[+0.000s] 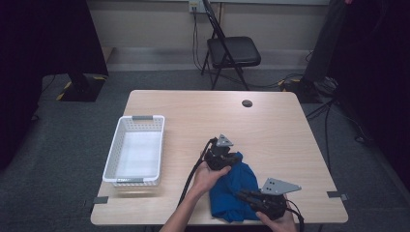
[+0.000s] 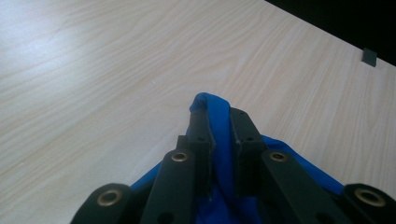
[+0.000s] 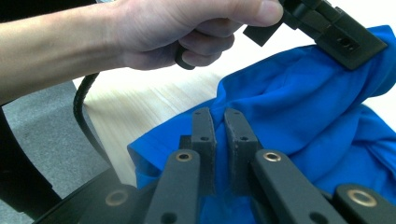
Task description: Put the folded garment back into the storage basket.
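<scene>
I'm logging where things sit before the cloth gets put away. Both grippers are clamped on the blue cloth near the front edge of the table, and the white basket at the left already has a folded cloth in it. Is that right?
Not quite: the white basket is empty, as the high view shows. The rest holds: the left gripper and the right gripper are both shut on the blue cloth near the table's front edge.

No writing can be read anywhere; the white slatted plastic basket (image 1: 135,150) perhaps bears a label, too small to tell.
</scene>
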A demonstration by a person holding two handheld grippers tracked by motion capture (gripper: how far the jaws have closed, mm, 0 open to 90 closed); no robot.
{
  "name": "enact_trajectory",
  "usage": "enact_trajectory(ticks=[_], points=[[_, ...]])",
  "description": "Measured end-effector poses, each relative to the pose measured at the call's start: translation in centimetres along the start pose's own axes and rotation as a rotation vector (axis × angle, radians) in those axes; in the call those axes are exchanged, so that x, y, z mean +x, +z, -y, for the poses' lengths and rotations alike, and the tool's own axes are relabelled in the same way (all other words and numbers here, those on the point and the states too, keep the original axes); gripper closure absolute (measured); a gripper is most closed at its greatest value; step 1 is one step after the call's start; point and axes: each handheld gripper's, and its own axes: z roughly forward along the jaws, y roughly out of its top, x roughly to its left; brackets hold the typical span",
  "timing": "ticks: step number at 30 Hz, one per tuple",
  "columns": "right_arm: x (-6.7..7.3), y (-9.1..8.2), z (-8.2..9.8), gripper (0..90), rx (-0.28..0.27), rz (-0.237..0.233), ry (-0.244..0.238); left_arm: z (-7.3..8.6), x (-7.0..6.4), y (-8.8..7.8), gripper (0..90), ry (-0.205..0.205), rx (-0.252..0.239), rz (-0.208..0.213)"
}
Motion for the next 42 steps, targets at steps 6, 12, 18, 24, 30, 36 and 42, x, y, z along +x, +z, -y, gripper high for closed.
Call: enact_trajectory(ticks=[6,12,18,24,30,36,42], points=[[-0.3,0.1,1.0,83.9,0.038,0.009,0.003,0.3,-0.5,1.2,80.9,0.008,0.017,0.004],[-0.8,-0.4,1.3,83.5,0.054,0.021,0.012,0.6,-0.6,2.0,80.7,-0.007,0.019,0.010],[-1.1,-0.5,2.0,82.8,0.081,0.027,0.009,1.0,-0.9,2.7,80.3,0.008,0.038,0.014],[-1.2,-0.7,2.5,82.0,0.100,0.031,0.002,1.2,-1.3,3.2,80.0,0.012,0.044,0.021],[-1.4,-0.7,3.5,80.7,0.137,0.049,0.015,1.3,-1.2,3.6,78.9,-0.002,0.046,0.024],[-1.2,-0.6,3.6,72.4,0.143,0.052,0.016,1.2,-1.6,3.8,72.5,0.013,0.051,0.015],[-1.5,-1.4,3.0,56.0,0.114,0.079,0.034,0.9,-1.9,3.4,50.3,0.038,0.017,0.004]])
